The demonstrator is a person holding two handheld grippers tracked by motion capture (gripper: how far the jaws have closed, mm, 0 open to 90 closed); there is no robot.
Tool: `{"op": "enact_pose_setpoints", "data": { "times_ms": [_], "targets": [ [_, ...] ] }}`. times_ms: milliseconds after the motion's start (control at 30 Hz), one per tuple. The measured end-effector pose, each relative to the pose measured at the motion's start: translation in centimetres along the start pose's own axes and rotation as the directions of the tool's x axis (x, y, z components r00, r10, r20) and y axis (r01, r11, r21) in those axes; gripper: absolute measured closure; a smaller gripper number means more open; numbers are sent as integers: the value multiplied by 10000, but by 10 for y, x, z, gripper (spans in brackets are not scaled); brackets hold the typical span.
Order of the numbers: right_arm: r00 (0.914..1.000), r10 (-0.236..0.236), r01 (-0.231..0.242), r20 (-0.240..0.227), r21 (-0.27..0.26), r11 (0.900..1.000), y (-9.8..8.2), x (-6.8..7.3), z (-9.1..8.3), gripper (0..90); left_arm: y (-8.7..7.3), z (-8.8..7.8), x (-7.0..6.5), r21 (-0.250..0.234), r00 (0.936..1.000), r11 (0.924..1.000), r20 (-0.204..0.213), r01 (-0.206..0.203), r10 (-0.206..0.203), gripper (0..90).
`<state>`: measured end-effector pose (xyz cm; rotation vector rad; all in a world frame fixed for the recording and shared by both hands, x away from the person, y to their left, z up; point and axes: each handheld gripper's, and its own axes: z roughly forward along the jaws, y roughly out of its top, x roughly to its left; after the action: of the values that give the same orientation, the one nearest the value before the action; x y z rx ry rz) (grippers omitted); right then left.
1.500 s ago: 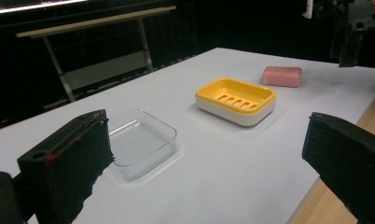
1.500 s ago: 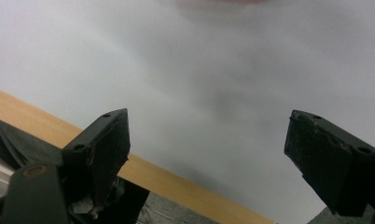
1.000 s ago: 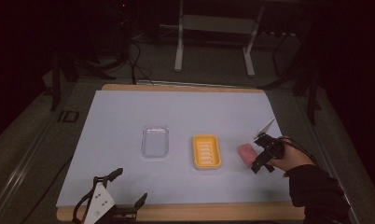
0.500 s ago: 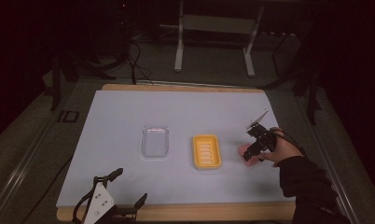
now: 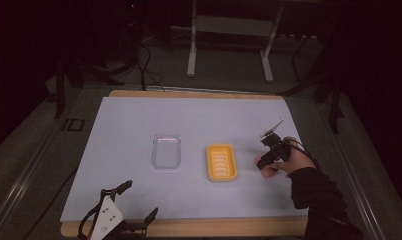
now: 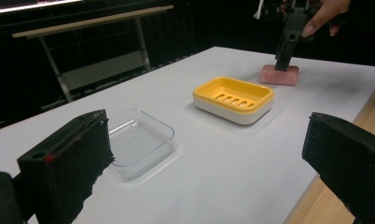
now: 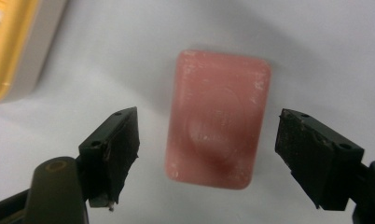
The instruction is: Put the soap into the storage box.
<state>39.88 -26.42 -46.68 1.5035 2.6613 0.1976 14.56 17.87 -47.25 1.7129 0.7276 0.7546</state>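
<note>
The pink soap lies flat on the table, in the middle of the right gripper view and at the upper right of the left gripper view. The right gripper points down at it, jaws on either side with a gap to each long edge; they have just been closing and neither pad touches the soap. In the high view this gripper sits at centre right, in a hand. Just left of it is the yellow dish, then the clear tray. The left gripper lies at the lower left table edge, jaws wide apart and empty.
</note>
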Motion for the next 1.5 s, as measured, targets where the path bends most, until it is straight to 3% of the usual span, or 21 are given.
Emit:
{"op": "enact_pose_setpoints", "data": {
  "times_ms": [433,867,1067,1167,1500],
  "targets": [
    [9999,33,-38,97,474,9989,-2,-4,25,293,0,0,0,15,10000,10000,0,-14,14,19],
    [9995,199,-214,247,637,9977,0,-2,32,352,0,1,0,51,10000,10000,30,-51,51,19],
    [9919,1177,-1221,468,1061,9868,3,0,32,368,0,1,0,45,10000,10000,8,-44,44,19],
    [9911,1126,-1204,703,1195,9855,5,4,30,370,0,1,0,43,10000,10000,2,-28,28,19],
    [9745,2138,-2186,677,740,9730,2,-4,11,372,0,0,-1,38,10000,10000,-25,-39,39,19]
  ]
}}
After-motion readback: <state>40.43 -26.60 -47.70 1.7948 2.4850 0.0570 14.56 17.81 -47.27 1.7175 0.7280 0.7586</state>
